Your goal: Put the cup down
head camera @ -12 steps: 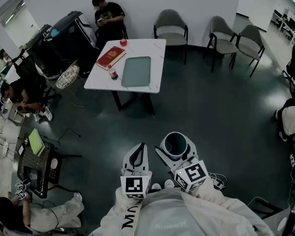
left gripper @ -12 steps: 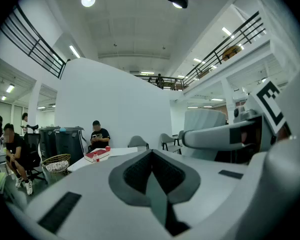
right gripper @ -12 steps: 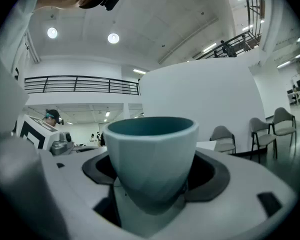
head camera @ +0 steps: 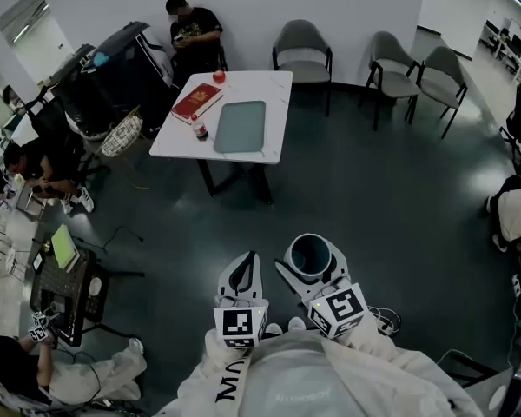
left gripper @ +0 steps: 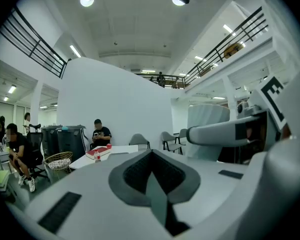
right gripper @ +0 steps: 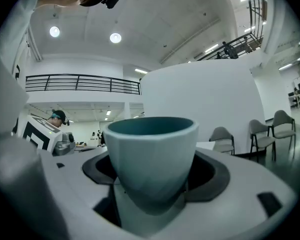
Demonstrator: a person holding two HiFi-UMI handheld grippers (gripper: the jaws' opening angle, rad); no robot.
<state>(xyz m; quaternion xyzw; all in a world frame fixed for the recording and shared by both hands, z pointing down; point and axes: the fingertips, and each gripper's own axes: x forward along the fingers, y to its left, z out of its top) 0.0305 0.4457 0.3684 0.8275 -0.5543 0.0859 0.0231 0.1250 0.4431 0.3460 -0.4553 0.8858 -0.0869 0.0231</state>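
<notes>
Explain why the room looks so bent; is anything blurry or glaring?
Head view: wide lens bows the walls; dim floor with pale sheen at right. Left gripper view: round fisheye frame, black corners, ceiling lamps flare, near jaws soft. Right gripper view: same black corners; the cup looms large and fairly sharp, background small.

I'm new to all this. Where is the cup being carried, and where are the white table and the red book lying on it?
cup [right gripper: 151,156]: right gripper view, on its outer wall.
white table [head camera: 278,102]: head view, bare top near its right edge.
red book [head camera: 196,101]: head view, middle of its cover.
</notes>
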